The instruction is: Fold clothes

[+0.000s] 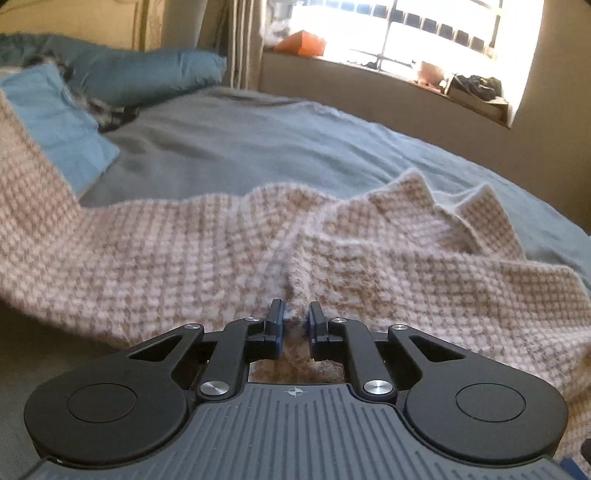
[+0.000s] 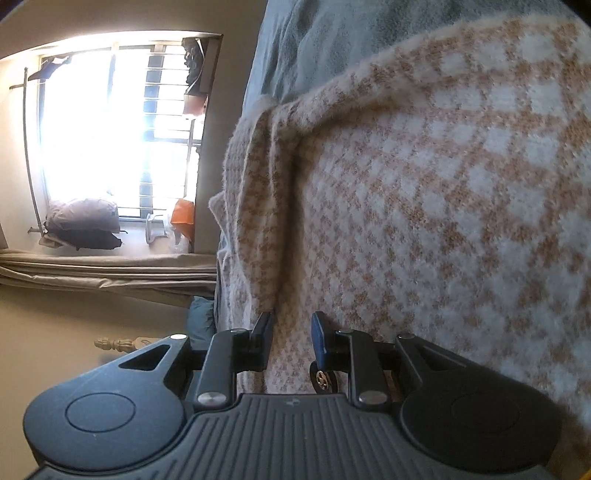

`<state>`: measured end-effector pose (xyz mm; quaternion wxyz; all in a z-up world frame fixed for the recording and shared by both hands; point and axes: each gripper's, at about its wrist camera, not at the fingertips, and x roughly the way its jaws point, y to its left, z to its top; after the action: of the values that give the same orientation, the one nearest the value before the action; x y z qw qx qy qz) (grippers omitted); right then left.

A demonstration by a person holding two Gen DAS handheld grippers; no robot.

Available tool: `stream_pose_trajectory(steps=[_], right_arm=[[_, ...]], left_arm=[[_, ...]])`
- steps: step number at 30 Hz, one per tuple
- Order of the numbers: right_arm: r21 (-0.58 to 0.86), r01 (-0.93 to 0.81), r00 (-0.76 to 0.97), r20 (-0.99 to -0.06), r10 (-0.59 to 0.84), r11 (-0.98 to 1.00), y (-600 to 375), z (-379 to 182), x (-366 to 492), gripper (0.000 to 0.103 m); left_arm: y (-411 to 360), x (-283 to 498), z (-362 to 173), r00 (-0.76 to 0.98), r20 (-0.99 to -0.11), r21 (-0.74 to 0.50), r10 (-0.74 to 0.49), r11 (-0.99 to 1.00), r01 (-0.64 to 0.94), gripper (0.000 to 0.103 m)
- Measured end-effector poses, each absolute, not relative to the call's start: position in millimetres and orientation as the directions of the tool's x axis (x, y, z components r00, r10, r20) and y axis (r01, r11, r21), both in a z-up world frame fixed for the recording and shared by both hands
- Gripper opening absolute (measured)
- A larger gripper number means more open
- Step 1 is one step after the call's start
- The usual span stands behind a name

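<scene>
A fuzzy knit garment (image 1: 184,251) in a beige and white check lies spread and rumpled across the grey-blue bed (image 1: 240,147). Its left part rises off the bed toward the upper left. My left gripper (image 1: 295,314) is shut on a bunched ridge of the knit at its near edge. In the right wrist view, which is rolled on its side, the same garment (image 2: 406,203) fills the right half, with folded edges running away from the fingers. My right gripper (image 2: 291,325) is shut on a thick fold of the knit.
Two blue pillows (image 1: 147,74) (image 1: 55,122) and a dark fuzzy item (image 1: 107,110) sit at the head of the bed. A bright barred window (image 1: 424,29) has an orange object (image 1: 301,42) and clutter on its sill. A curtain (image 2: 110,273) hangs beside it.
</scene>
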<state>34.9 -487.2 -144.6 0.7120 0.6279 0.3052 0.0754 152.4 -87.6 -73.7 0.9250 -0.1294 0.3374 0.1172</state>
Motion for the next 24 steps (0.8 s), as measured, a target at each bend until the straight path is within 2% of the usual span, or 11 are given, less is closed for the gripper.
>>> stream_pose_trajectory(steps=[9,16,24], right_arm=[[0.94,0.275,0.804,-0.34,0.489,0.201,-482.9,-145.0,36.7,0.024],[0.943,0.267,0.807,-0.332,0.488,0.199,-482.5,-149.1,39.1,0.023],[0.942,0.269,0.806,-0.334,0.488,0.201,-480.4,-145.3,40.1,0.023]], left_arm=[[-75.1,139.8,-49.7,0.812,-0.566,-0.236,0.143,0.915,-0.326,0.01],[-64.0,143.7,-78.2,0.741,-0.642,-0.17,0.199,0.905,-0.391,0.01],[-69.0,133.1,-80.8,0.733,-0.626,-0.063,0.267,0.919,-0.389,0.012]])
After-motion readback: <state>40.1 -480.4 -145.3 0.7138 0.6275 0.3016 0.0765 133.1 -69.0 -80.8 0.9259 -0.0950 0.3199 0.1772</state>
